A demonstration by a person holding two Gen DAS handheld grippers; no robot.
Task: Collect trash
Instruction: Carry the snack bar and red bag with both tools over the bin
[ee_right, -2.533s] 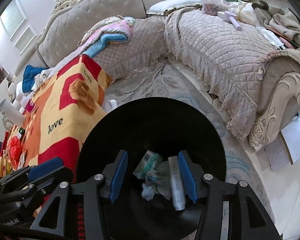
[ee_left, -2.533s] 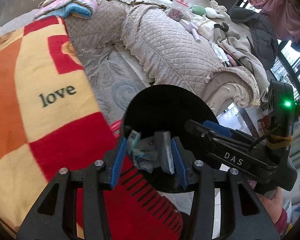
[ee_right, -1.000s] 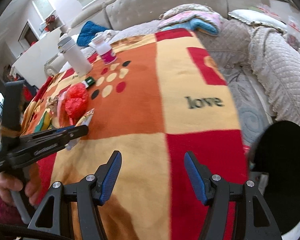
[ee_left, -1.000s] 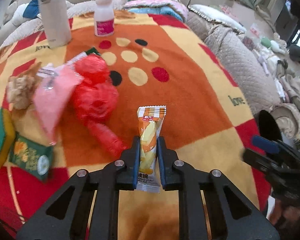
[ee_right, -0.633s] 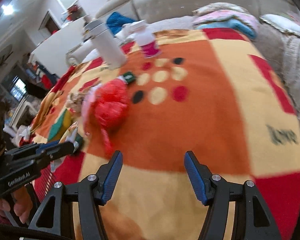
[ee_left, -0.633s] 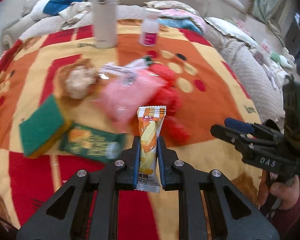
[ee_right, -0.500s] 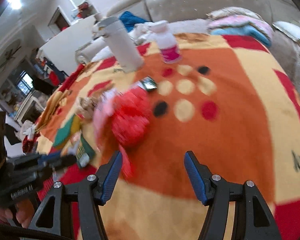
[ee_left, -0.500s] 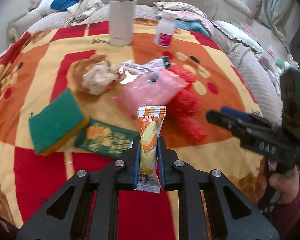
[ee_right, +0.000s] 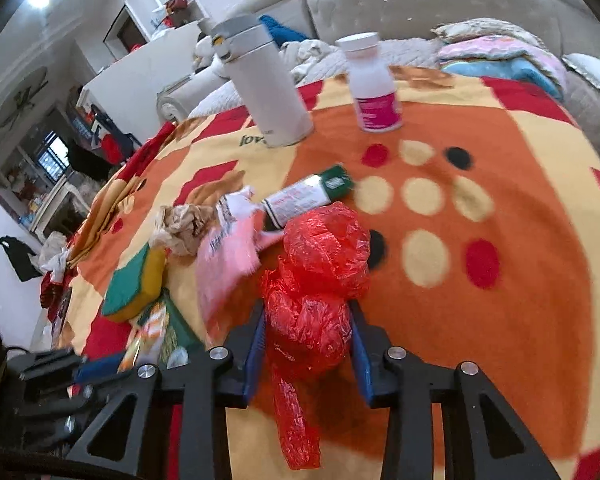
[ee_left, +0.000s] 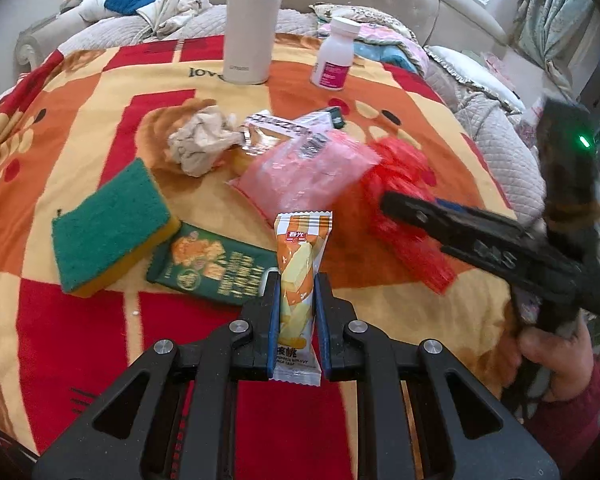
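Bright, even indoor light; fisheye edges bend, dark corners, slight motion blur.

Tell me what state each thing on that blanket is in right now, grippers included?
Left gripper: shut on the orange snack packet.
Right gripper: jaws just closing, pads against the red plastic bag.
Flask: upright, lid closed.
Pill bottle: upright, capped.
Tissue: crumpled.
Sponge: lying flat.

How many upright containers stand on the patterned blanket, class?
2. The white flask stands at the far edge of the blanket; the smaller white bottle with a pink label stands to its right. Others may be out of view.
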